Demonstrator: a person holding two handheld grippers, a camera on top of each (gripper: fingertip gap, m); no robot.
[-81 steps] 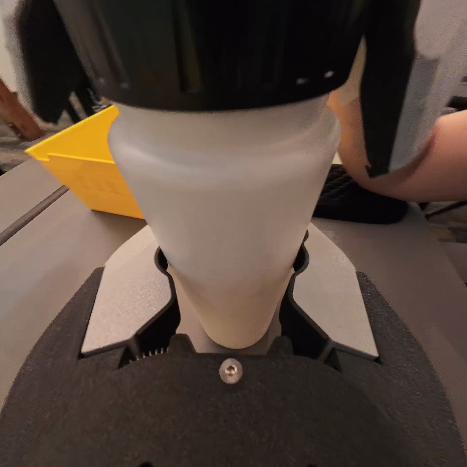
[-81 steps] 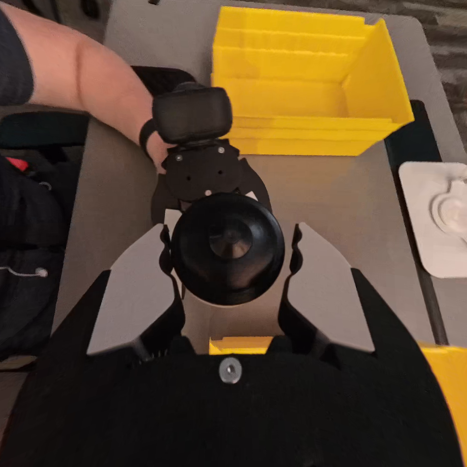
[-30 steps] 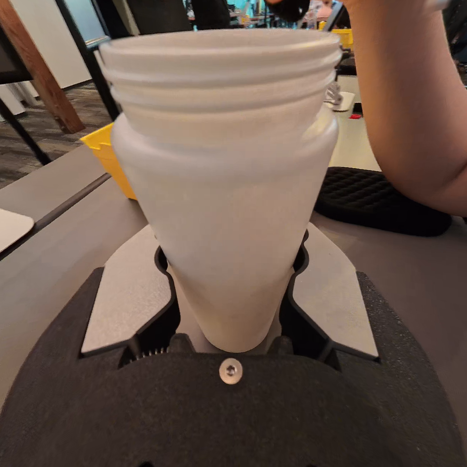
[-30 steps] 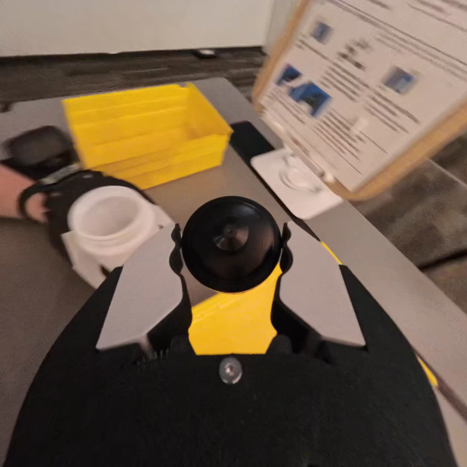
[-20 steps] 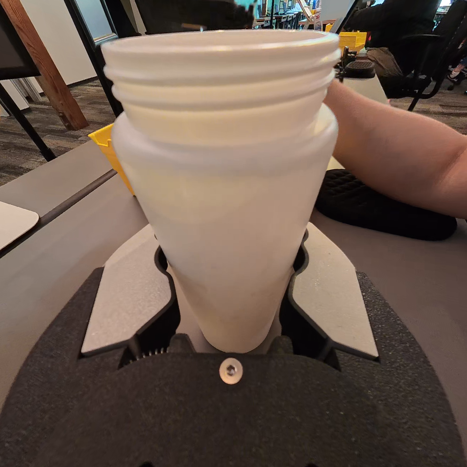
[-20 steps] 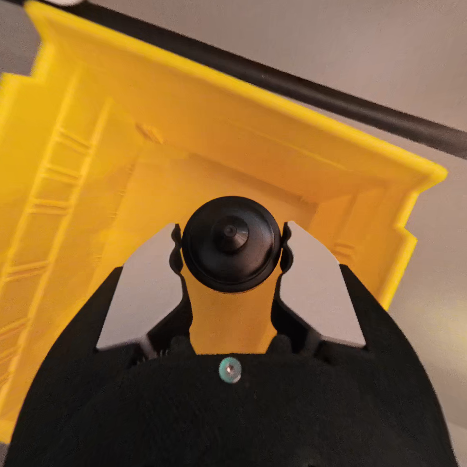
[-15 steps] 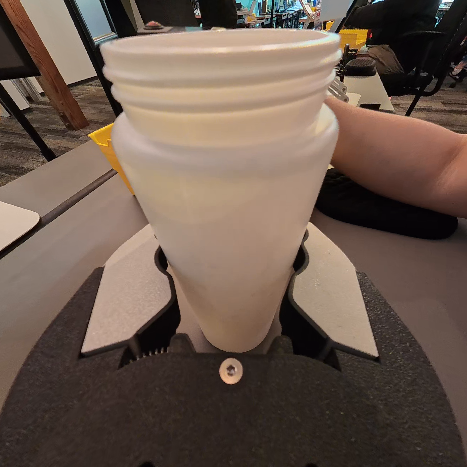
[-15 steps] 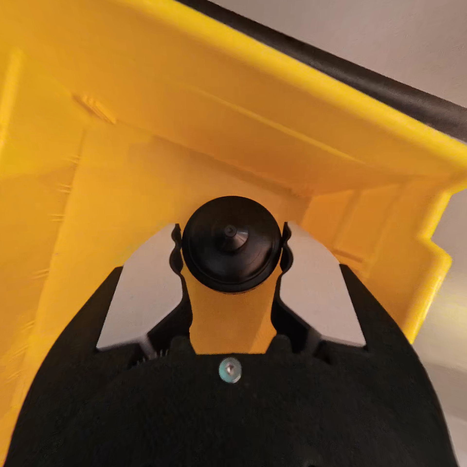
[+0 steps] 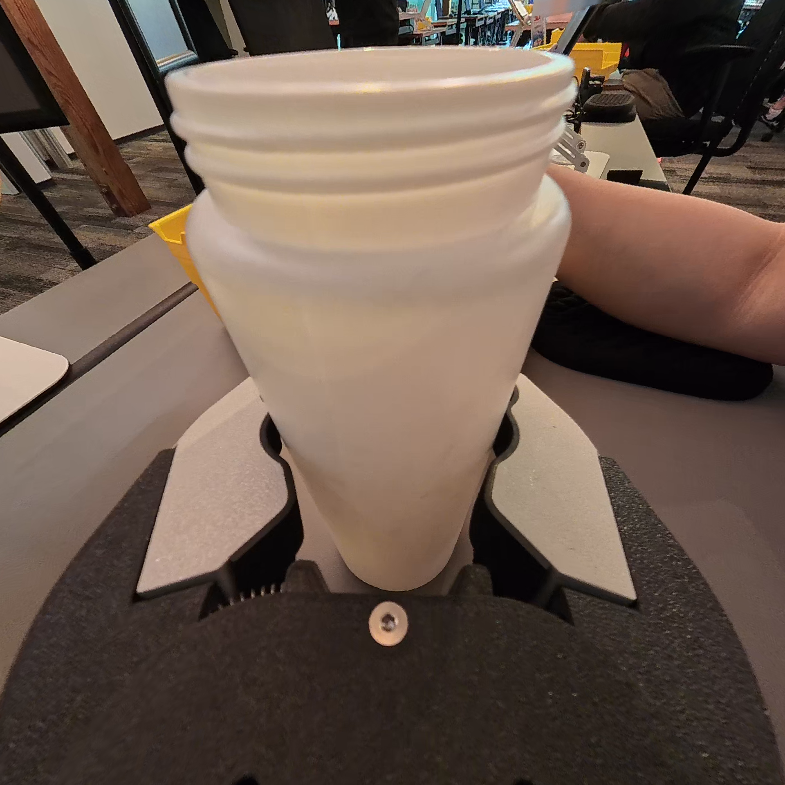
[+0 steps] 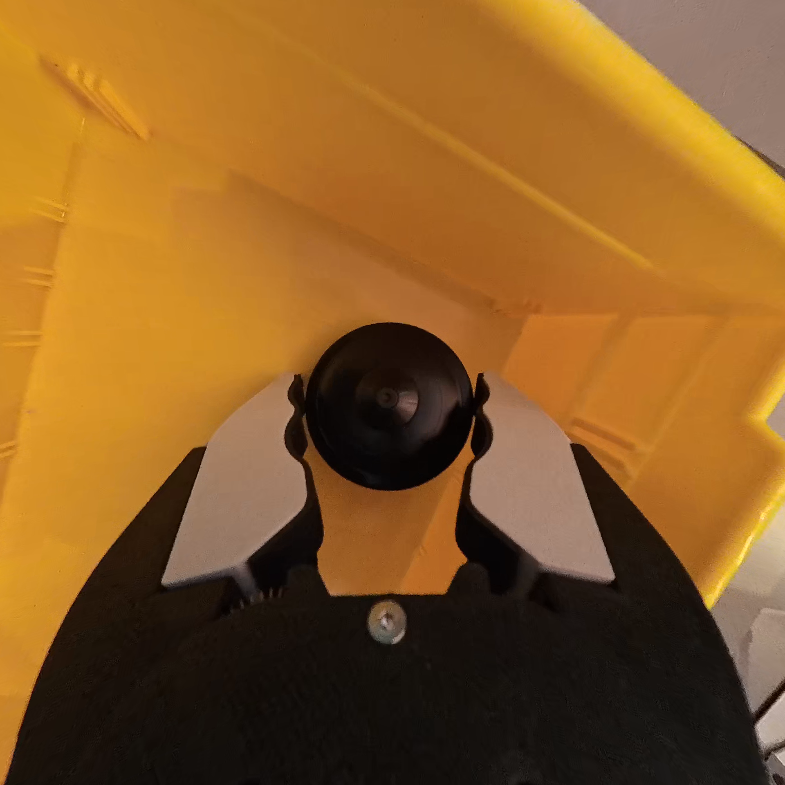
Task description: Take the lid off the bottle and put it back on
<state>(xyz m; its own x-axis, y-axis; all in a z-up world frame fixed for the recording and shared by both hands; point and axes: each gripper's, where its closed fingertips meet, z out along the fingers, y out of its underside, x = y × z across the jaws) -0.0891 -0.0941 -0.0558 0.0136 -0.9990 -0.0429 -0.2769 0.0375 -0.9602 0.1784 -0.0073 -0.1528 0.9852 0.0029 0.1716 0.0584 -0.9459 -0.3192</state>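
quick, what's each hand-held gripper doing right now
Left hand-held gripper: shut on the white bottle, lid off.
Right hand-held gripper: shut on the black lid.

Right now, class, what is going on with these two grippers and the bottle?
A person works two handheld grippers. The left gripper has its jaws shut on the white bottle, which stands upright on the grey table with its threaded neck bare. The right gripper holds the black lid inside a yellow bin, away from the bottle.
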